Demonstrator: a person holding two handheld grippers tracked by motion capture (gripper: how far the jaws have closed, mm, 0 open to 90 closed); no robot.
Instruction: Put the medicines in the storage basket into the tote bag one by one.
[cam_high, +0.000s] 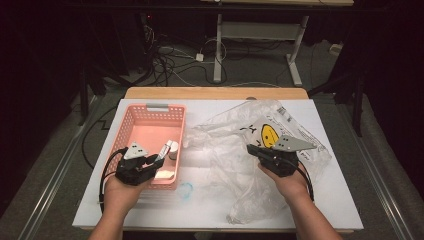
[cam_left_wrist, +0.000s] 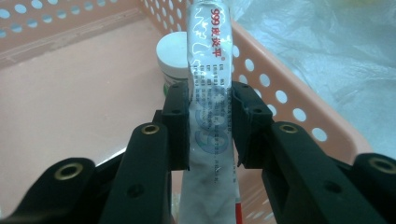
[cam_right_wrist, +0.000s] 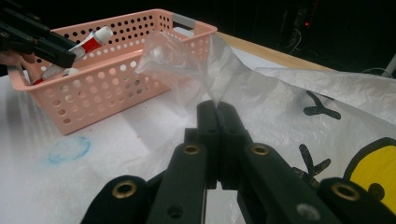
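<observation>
The tabletop (cam_high: 210, 210) lies under both claws, with bare white room on the near side of each. The clear plastic bag (cam_high: 235, 150) sprawls over its right half; the right claw (cam_right_wrist: 215, 105) is clenched on a fold of it, lifting that edge towards the basket. The pink basket (cam_high: 150, 125) sits below the left claw (cam_left_wrist: 211, 109), its perforated right wall just beside the outer jaw. That claw is grasping a white ointment tube (cam_left_wrist: 210, 93) by its middle, tube pointing forward over the basket floor. Just beyond the tips stands a small white-capped jar (cam_left_wrist: 172, 58). To set the tube down well, I would lower it onto the open floor left of the jar, clear of the wall, then release.
</observation>
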